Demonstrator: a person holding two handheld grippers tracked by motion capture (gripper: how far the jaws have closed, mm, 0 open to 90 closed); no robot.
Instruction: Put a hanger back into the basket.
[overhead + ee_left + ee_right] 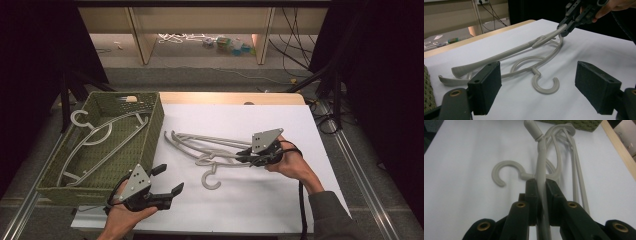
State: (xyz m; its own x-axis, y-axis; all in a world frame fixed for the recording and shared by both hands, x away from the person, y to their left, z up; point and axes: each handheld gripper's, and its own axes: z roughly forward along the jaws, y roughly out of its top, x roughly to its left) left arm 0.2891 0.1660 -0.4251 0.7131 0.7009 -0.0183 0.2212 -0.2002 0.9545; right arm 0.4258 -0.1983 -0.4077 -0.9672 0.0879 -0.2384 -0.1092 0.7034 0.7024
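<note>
Between the right gripper's (246, 155) jaws — a grey hanger (541, 187), pinched tight.
Its pads clamp the hanger's arm, one end lifted off the white table (260, 200) while the far end rests among the other hangers (200, 142) lying mid-table, one loose hook (211, 180) curling toward the person. Nearer the person and well apart from the pile, the left gripper (167, 180) hovers with jaws spread wide, nothing between them. Beyond it, at the table's left edge, a green woven basket (152, 132) holds more hangers (97, 142).
</note>
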